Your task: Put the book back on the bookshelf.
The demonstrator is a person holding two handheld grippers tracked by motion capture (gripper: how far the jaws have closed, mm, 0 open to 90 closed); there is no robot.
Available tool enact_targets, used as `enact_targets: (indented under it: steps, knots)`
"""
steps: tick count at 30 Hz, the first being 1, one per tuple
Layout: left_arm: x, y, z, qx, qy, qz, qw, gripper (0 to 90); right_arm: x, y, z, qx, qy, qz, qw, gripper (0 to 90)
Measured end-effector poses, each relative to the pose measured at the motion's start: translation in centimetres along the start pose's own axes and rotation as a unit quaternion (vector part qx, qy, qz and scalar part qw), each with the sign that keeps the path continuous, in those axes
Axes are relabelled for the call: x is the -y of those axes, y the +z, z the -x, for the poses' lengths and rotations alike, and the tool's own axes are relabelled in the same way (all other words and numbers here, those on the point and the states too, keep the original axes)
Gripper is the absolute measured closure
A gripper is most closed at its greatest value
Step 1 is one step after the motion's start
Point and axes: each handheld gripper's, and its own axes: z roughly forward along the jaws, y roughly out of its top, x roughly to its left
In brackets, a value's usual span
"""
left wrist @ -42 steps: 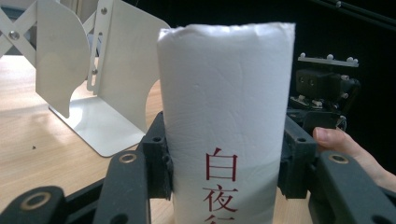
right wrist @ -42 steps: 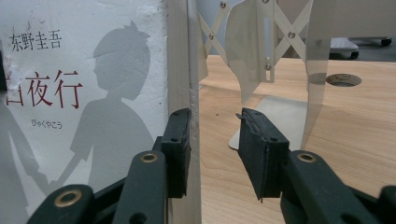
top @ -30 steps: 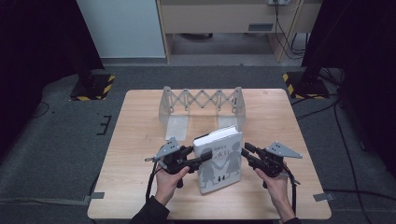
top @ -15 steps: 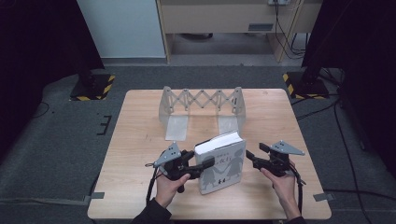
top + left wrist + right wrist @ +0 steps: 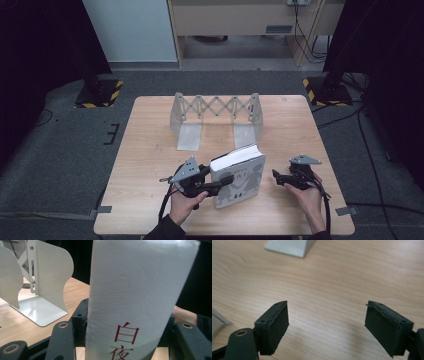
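Left gripper (image 5: 226, 181) clamped, right gripper (image 5: 278, 179) agape

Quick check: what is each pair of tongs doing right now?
Left tongs: shut on the white book.
Right tongs: open, nothing between them, jaws just opened.

White book (image 5: 239, 175), red characters on spine; black grippers; pale wood table (image 5: 150, 150); white bookend rack (image 5: 215, 117).
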Motion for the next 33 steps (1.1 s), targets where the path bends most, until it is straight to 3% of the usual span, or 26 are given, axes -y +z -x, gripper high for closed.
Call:
enact_targets:
  steps: [7, 13, 33]
  knots:
    - [-0.7, -0.2, 0.2, -0.003, 0.011, -0.001, 0.9999, 42.3, 0.7, 0.7, 0.7, 0.007, 0.003, -0.025, 0.9997, 15.7]
    - [-1.3, 0.0, 0.5, -0.012, 0.031, -0.016, 0.9993, 39.6, 1.1, 0.8, 0.8, 0.013, -0.002, -0.014, 0.9998, 12.6]
    - [-4.9, 1.7, 0.8, 0.0, 0.046, -0.009, 0.9989, 37.7, 1.2, 1.0, 0.9, 0.019, 0.005, -0.013, 0.9997, 9.7]
